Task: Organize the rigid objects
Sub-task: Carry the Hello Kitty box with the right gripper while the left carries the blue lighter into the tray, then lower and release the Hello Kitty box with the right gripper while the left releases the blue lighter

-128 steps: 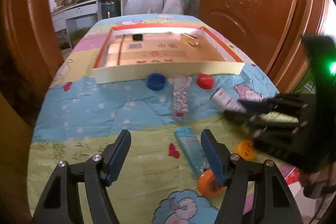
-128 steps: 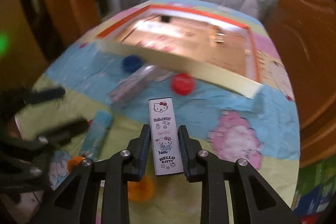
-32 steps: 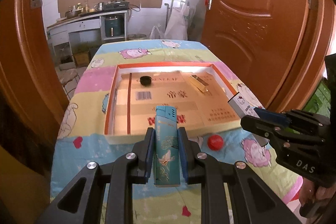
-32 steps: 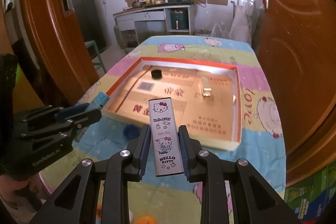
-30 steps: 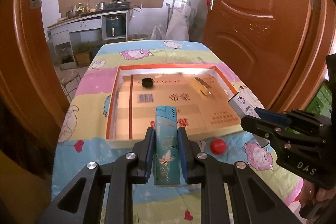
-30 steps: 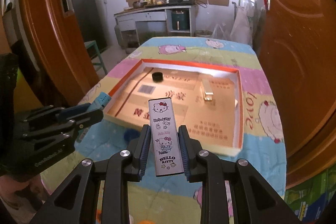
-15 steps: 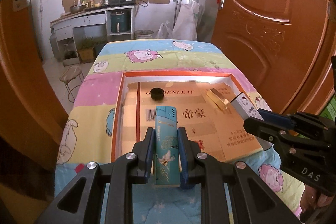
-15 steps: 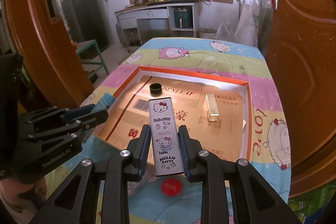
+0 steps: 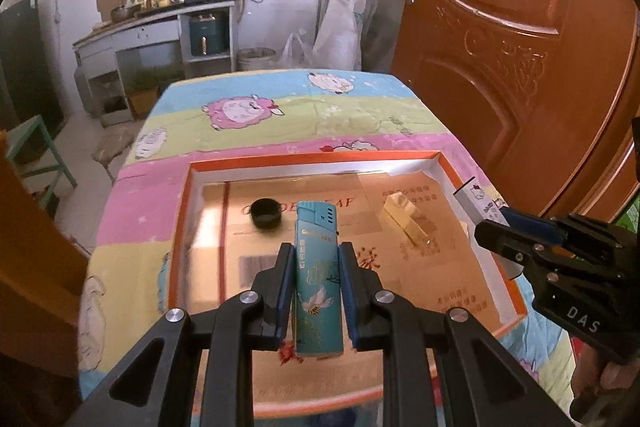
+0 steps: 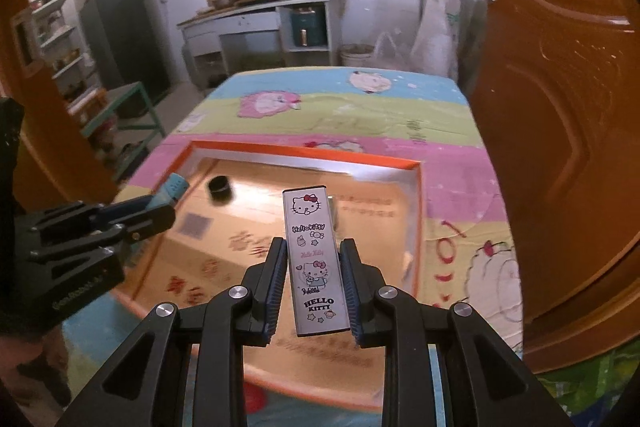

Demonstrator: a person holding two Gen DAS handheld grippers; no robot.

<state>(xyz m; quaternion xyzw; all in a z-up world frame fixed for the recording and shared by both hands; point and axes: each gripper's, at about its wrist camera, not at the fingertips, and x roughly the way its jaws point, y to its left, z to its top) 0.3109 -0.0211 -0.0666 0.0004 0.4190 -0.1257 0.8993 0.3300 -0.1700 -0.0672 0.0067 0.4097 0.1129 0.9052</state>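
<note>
Desk under a cartoon sheep cloth, striped blue, green, pink.
Shallow orange-rimmed box on it; floor printed with a barcode and partly read letters "...LEAF".
Left gripper over the box's near half, jaws clamped on a teal lighter held upright; small gold brand text, not legible; white bird drawing.
Right gripper over the box's right side, jaws clamped on a white lighter marked "Hello Kitty" and "HELLO KITTY"; gripper body reads "DAS".
In the box: gold bar far right, black cap far left.
</note>
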